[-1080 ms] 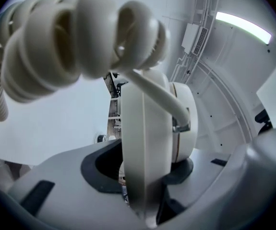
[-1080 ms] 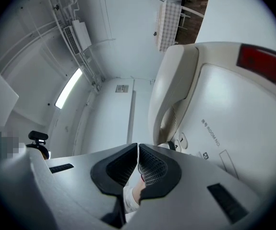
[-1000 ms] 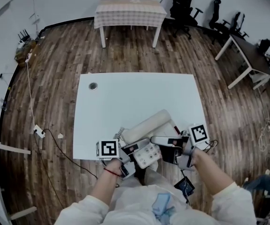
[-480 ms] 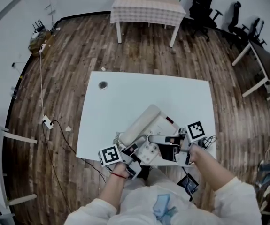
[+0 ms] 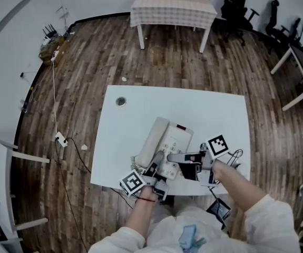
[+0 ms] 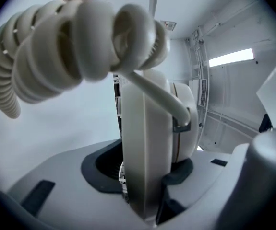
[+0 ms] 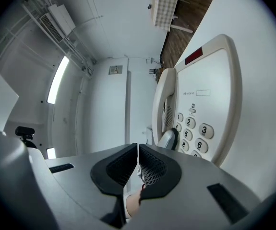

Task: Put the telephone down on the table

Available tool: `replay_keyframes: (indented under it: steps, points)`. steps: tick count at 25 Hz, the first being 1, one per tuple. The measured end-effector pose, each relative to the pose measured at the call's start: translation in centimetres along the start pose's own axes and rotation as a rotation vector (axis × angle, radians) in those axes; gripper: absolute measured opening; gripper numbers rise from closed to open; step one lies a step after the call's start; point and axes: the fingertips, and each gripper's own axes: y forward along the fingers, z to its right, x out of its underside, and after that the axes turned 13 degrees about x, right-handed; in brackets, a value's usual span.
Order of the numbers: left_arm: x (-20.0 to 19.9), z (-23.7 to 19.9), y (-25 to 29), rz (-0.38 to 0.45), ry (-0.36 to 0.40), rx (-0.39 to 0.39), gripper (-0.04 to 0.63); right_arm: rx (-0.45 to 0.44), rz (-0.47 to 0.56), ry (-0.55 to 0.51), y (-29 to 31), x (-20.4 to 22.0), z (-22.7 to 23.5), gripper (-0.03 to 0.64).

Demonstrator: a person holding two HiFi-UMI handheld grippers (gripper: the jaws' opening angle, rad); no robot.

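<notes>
Fingers of the left gripper (image 6: 142, 169) are clamped on the near edge of the cream telephone (image 5: 168, 140), under its coiled cord (image 6: 70, 47). Those of the right gripper (image 7: 138, 162) are pressed together, empty, just beside the telephone. The telephone is laid on the white counter (image 5: 125, 136), lower middle of the frame.
</notes>
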Motion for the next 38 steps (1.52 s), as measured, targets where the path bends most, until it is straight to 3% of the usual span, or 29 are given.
replay_keyframes:
  steps: [5, 19, 38]
  points:
    - [-1.1, -1.4, 0.2, 0.073, 0.0, -0.027, 0.161, -0.002, -0.013, 0.007, 0.5, -1.6, 0.8, 0.034]
    - [-2.3, -4.0, 1.3, 0.223, 0.021, -0.01, 0.161, 0.008, -0.035, -0.011, 0.9, -4.1, 3.2, 0.034]
    - [-5.1, -9.1, 5.9, 0.321, 0.048, -0.032, 0.161, 0.027, 0.093, 0.051, 0.6, -10.5, 8.0, 0.034]
